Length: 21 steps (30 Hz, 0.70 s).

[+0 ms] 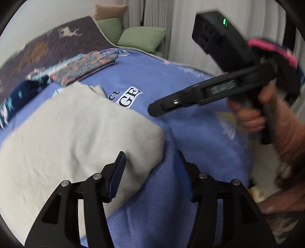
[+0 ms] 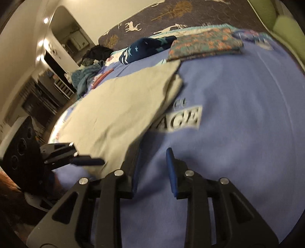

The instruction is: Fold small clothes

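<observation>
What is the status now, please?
Left gripper open, empty. Right gripper open, empty. Beige cloth folded on blue blanket. Nothing in the way.

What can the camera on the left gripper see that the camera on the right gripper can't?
Only the left wrist view shows the hand holding the right gripper, the white curtains and the tan pillow.

Only the right wrist view shows the lit shelves by the wall and the pile of dark clothes at the bed's far side.

Both show the beige folded cloth on the blue blanket, the patterned folded piece, the navy star garment and the green cushion.
</observation>
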### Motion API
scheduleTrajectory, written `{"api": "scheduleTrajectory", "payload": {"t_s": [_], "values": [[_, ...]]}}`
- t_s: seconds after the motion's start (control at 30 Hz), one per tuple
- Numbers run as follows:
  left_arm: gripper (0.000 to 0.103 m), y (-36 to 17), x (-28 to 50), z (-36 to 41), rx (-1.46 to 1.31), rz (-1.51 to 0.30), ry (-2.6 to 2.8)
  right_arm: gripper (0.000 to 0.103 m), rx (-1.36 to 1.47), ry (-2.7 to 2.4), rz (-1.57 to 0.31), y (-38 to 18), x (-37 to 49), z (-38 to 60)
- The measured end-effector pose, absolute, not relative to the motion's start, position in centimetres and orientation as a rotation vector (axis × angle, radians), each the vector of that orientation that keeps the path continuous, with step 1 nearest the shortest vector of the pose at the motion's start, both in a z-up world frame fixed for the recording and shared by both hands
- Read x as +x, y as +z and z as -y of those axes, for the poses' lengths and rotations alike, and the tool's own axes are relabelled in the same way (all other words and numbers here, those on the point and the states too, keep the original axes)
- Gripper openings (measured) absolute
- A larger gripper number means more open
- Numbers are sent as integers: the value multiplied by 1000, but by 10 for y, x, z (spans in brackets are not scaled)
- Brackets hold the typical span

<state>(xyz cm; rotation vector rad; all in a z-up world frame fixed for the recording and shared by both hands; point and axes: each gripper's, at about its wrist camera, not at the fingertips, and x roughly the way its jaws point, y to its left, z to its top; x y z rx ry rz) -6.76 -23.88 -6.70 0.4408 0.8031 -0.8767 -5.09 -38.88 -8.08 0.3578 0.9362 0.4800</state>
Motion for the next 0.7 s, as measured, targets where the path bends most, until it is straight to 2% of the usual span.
{"api": "scheduleTrajectory", "payload": {"t_s": [0.03,0.07,0.13,0.33,0.7], "values": [[52,-71,-66,242,487,-796,-836,28,392,521,-933,-82,-56,389],[36,-74,-62,242,502,-798,-807,28,405,554,-928,-83,-60,388],[17,-74,-41,228,411,-860,-749,32,385,570,-920,-82,-64,380],[16,-69,-7,177,156,-937,-664,40,281,599,-901,-73,-73,356],[16,-72,-11,164,97,-945,-666,41,-151,631,-785,-59,-73,276]]}}
